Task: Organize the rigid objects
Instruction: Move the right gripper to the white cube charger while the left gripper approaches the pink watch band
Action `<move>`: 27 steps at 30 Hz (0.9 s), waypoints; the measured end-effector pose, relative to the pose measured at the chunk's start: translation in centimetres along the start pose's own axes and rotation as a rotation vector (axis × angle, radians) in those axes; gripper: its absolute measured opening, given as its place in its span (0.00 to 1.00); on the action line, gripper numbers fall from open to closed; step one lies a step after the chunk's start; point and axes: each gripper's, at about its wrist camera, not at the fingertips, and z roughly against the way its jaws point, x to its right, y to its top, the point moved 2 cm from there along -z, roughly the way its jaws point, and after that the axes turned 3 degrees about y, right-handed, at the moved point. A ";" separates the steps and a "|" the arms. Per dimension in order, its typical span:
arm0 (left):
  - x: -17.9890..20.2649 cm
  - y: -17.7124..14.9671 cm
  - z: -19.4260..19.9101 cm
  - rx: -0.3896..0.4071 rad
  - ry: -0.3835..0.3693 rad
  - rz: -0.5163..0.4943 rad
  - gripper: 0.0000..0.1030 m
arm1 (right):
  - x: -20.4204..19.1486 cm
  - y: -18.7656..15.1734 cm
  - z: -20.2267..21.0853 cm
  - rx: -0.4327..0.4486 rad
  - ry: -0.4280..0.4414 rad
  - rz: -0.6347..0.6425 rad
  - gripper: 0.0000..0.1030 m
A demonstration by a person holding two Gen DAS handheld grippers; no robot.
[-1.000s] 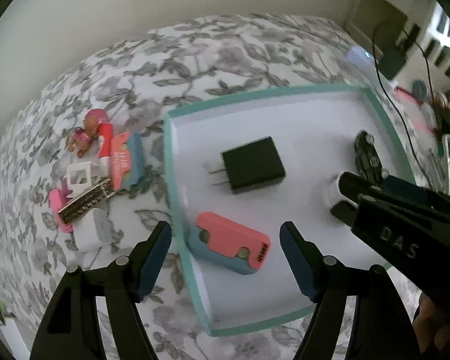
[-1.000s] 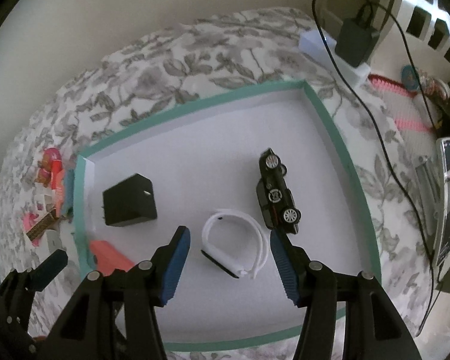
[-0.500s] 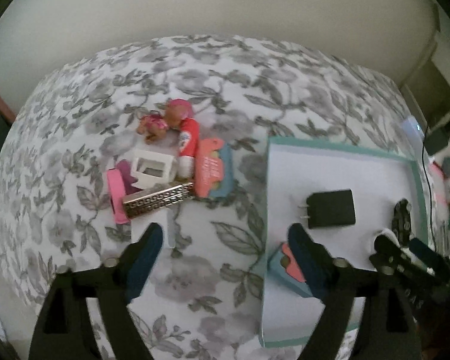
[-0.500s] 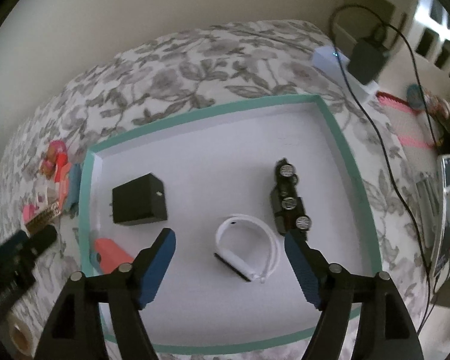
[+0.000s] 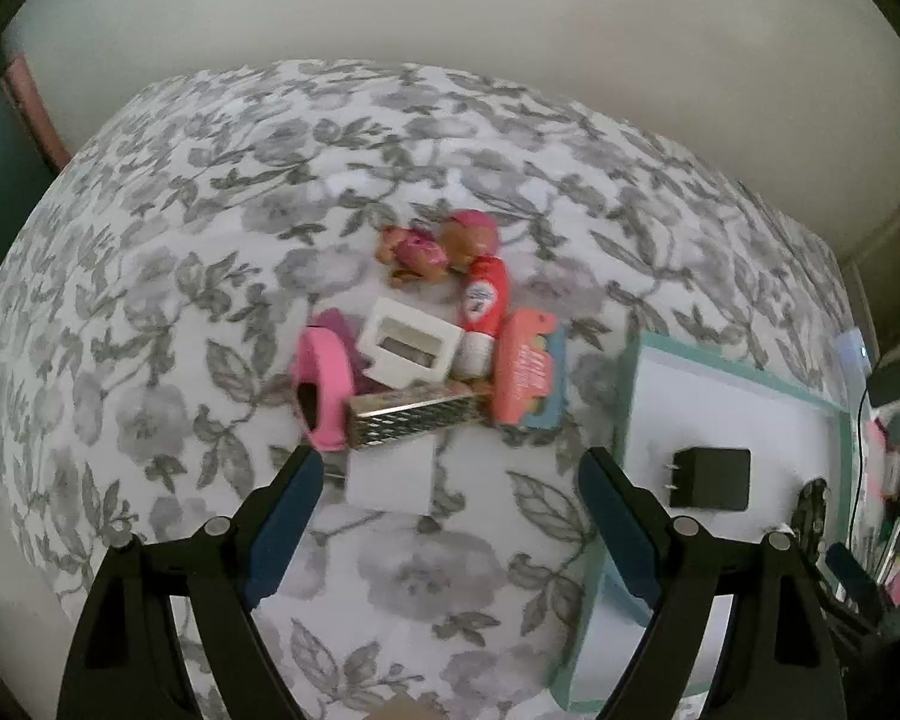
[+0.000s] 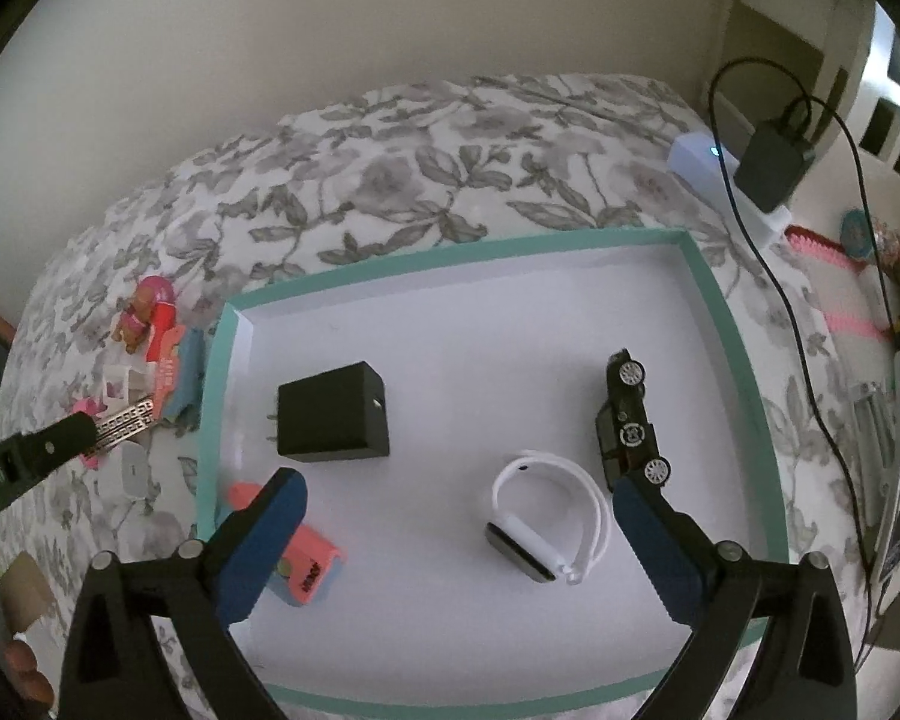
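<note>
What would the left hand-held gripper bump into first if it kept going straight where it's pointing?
Probably the white charger block. It lies on the flowery bedspread just ahead of the left hand-held gripper, between its open fingers. The toy pile sits farther on. Depth is hard to judge, so it might meet the bedspread first.

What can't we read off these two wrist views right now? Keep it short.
- Pink-topped case, right wrist view: its middle is hidden behind the right gripper's near finger; its label is too small to read.
- White charger block, left wrist view: blurred; its far edge is covered by the patterned metal bar.
- Toy car, left wrist view: tiny, near the tray edge; details are lost.
</note>
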 end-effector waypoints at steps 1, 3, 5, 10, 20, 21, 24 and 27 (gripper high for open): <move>-0.4 0.1 0.0 0.000 0.001 0.010 0.85 | -0.1 0.0 0.0 0.004 0.005 0.004 1.00; -1.5 0.4 -0.1 -0.002 0.011 0.035 0.85 | -0.5 0.0 0.2 0.016 0.017 0.012 1.00; -3.0 0.8 -0.1 -0.001 0.028 0.070 0.85 | -0.9 0.1 0.4 0.033 0.034 0.021 1.00; -7.6 1.7 0.2 0.032 0.064 0.193 0.85 | -1.8 -0.1 -0.2 0.030 0.082 0.031 1.00; -14.3 2.4 0.7 0.092 0.063 0.347 0.85 | -7.3 -0.3 -0.1 0.072 0.165 0.115 1.00; -14.7 2.4 0.8 0.103 0.068 0.350 0.85 | -8.0 -0.4 -0.3 0.069 0.177 0.124 1.00; -15.5 2.5 0.9 0.112 0.084 0.350 0.85 | -10.2 -0.4 -0.7 0.059 0.206 0.149 1.00; -16.1 2.6 0.3 0.089 0.070 0.357 0.85 | -12.3 -0.7 -1.3 0.042 0.233 0.177 1.00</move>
